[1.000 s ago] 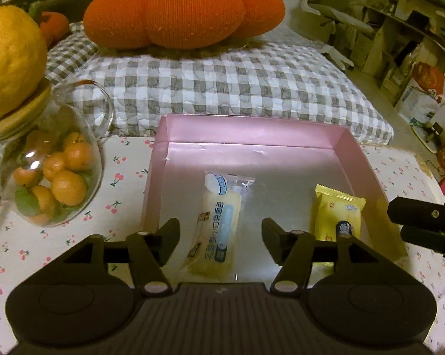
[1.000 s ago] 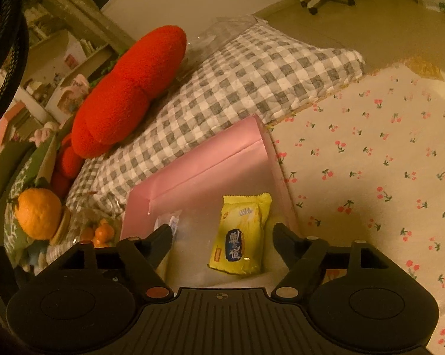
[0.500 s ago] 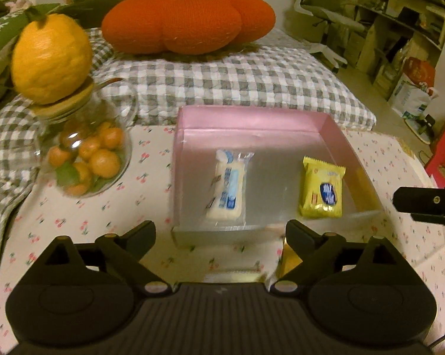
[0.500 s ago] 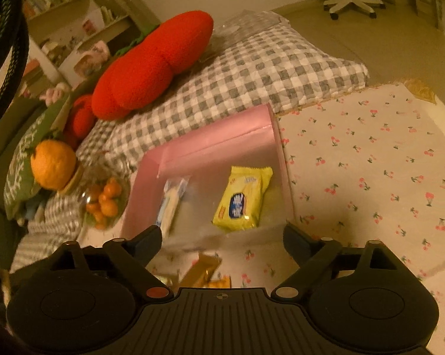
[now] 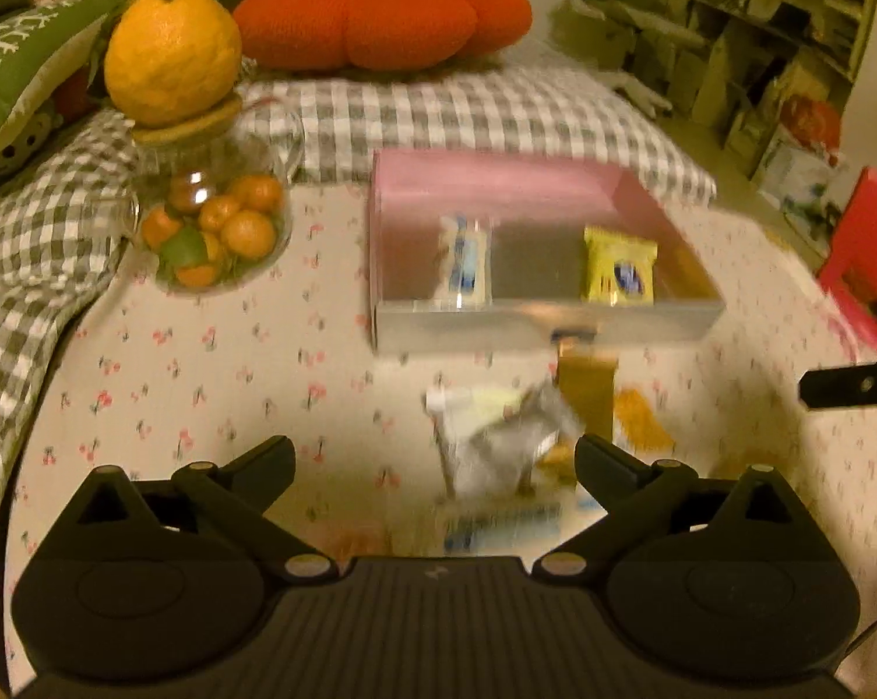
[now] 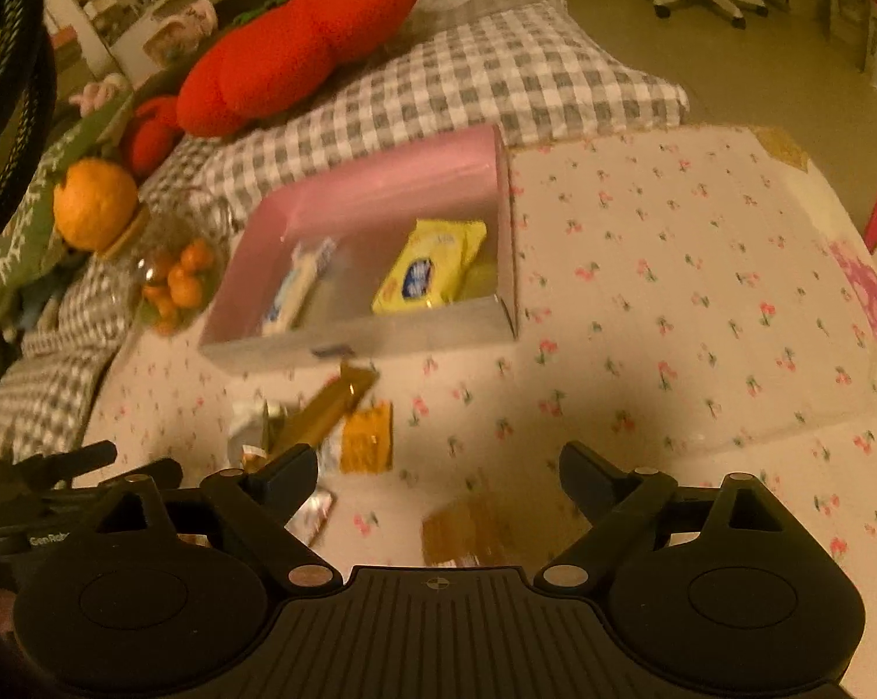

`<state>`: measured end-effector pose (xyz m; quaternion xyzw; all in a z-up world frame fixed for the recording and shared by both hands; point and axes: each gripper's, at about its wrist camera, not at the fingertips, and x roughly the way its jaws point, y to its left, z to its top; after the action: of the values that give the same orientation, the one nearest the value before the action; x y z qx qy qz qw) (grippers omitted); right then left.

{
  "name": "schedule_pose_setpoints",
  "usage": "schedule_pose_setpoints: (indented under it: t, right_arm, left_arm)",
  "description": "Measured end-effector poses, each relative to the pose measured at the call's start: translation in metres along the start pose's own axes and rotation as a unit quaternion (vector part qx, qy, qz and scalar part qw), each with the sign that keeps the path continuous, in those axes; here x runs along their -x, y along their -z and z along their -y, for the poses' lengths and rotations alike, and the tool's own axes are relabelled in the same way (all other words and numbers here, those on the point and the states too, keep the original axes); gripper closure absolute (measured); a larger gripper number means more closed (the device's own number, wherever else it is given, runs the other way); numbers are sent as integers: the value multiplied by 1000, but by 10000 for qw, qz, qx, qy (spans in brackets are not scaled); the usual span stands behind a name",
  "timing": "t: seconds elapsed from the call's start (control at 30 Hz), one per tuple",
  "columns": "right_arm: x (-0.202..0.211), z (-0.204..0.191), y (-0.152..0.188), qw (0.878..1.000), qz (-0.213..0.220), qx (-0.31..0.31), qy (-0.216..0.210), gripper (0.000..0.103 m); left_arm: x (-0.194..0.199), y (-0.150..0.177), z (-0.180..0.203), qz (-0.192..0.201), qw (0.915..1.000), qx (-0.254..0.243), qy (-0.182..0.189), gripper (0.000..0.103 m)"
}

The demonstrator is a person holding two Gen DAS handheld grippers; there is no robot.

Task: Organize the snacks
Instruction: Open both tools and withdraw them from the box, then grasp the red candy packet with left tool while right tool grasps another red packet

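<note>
Both grippers, left (image 5: 432, 460) and right (image 6: 435, 469), now sit back from the pink box (image 5: 546, 323); left jaws opening, right apart, both empty, above loose snacks (image 5: 508, 448).

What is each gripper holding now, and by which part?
Nothing is held. The left gripper has its jaws opening over the loose snacks without touching them; the right gripper is open and empty.

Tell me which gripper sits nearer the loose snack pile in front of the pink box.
Left. The left gripper hangs right over the snack pile, jaws opening and empty. The right gripper is off to the pile's right side, over bare tablecloth.
</note>
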<state>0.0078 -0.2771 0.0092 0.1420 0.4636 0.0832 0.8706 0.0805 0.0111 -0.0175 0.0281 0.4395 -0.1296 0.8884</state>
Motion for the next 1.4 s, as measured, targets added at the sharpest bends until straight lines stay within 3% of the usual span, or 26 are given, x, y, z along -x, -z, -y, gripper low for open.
schedule_pose_setpoints:
  t: [0.4, 0.83, 1.1, 1.4]
  right_arm:
    - [0, 9, 41, 9991, -421, 6, 92, 11]
    - [-10, 7, 64, 9965, -799, 95, 205, 11]
    - [-20, -1, 70, 9947, -985, 200, 225, 11]
    - [-24, -6, 74, 9945, -927, 373, 326, 11]
  left_arm:
    - [16, 38, 1, -211, 9978, -501, 379, 1]
    - [12, 71, 33, -418, 9845, -1453, 888, 22]
    - [5, 76, 37, -412, 9826, -1642, 760, 29]
    - [-7, 75, 30, -580, 9863, -1436, 573, 51]
